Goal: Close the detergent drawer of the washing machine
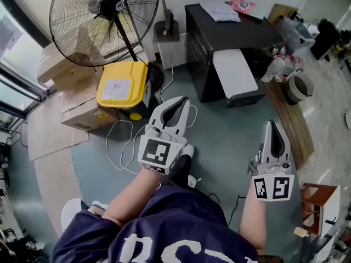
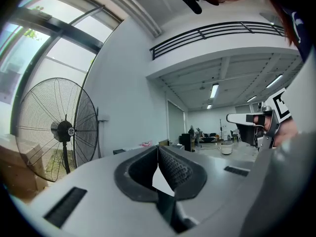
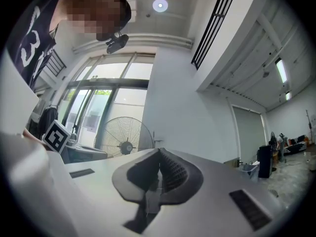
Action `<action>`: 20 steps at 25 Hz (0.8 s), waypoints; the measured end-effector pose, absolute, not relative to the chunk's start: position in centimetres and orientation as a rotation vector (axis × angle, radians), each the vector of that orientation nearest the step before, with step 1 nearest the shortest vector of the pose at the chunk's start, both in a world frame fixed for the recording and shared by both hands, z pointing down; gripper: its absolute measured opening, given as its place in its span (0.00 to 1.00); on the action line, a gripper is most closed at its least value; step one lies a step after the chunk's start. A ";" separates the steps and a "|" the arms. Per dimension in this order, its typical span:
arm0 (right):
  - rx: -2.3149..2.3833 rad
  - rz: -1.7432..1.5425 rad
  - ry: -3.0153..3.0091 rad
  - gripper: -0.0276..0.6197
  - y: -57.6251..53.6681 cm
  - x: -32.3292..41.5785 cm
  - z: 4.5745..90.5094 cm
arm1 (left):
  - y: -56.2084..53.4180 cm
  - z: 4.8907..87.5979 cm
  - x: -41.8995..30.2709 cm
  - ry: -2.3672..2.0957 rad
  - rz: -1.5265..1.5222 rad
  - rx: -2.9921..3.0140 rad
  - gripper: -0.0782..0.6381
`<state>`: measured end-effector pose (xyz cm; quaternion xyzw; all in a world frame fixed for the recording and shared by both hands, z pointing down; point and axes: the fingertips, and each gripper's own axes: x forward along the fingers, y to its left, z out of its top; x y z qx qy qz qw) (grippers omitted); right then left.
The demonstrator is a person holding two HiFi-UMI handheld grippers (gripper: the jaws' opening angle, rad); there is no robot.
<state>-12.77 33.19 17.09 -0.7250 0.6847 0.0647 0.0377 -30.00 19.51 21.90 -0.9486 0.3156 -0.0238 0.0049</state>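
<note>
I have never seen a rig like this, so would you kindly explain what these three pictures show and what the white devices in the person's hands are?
A person stands on a grey floor and holds a hand-held gripper in each hand: the left gripper and the right gripper. Each has two jaws and a cube with square markers. The head view comes from a camera on the person's head, looking down. The other two come from a camera on each gripper, looking along its jaws. Both pairs of jaws are closed and hold nothing. On the floor stand a large fan, a yellow bin, cardboard boxes and a black cabinet, with white cables lying about.
</note>
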 end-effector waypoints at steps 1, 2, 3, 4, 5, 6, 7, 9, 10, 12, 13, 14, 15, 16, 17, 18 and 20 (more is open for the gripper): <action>-2.224 0.202 2.102 0.07 32.3 -12.4 17.1 | 18.6 22.0 -29.6 0.986 -0.071 -2.972 0.14; -2.225 0.206 2.102 0.07 31.3 -11.9 17.1 | 17.5 22.0 -29.0 0.987 -0.065 -2.973 0.14; -2.225 0.207 2.102 0.07 30.2 -11.4 17.1 | 16.4 21.9 -28.5 0.991 -0.056 -2.972 0.14; -2.223 0.204 2.102 0.07 29.0 -10.9 17.2 | 15.2 21.7 -27.9 0.995 -0.036 -2.970 0.14; -2.219 0.201 2.103 0.07 27.6 -10.5 17.3 | 14.0 21.5 -27.2 0.995 -0.013 -2.968 0.14; -2.214 0.199 2.106 0.07 26.2 -10.0 17.3 | 12.7 21.4 -26.7 0.995 -0.010 -2.966 0.14; -2.210 0.204 2.108 0.07 24.9 -9.6 17.3 | 11.5 21.5 -26.1 0.995 -0.024 -2.967 0.14; -2.207 0.222 2.108 0.07 22.1 -8.7 17.1 | 9.0 21.4 -24.9 0.975 0.012 -2.964 0.14; -2.208 0.228 2.105 0.07 20.7 -8.3 17.0 | 7.7 21.3 -24.3 0.961 0.045 -2.962 0.14; -2.217 0.232 2.099 0.07 18.0 -7.5 16.9 | 5.1 21.1 -23.2 0.940 0.071 -2.964 0.14; -2.224 0.232 2.095 0.07 16.7 -7.1 16.9 | 3.9 21.1 -22.6 0.930 0.071 -2.966 0.14; -2.231 0.229 2.089 0.07 15.5 -6.5 17.0 | 2.8 21.1 -22.0 0.919 0.068 -2.968 0.14; -2.238 0.225 2.082 0.07 14.5 -6.0 17.1 | 1.8 21.2 -21.3 0.908 0.065 -2.972 0.14; -2.245 0.220 2.074 0.07 13.6 -5.4 17.2 | 0.9 21.4 -20.7 0.898 0.062 -2.975 0.14; -2.251 0.217 2.068 0.07 12.7 -4.9 17.2 | 0.0 21.5 -20.0 0.889 0.062 -2.979 0.14; -2.257 0.216 2.066 0.07 12.0 -4.4 17.2 | -0.9 21.5 -19.4 0.883 0.064 -2.984 0.14; -2.269 0.216 2.067 0.07 10.8 -3.4 17.2 | -2.3 21.6 -18.2 0.874 0.067 -2.993 0.14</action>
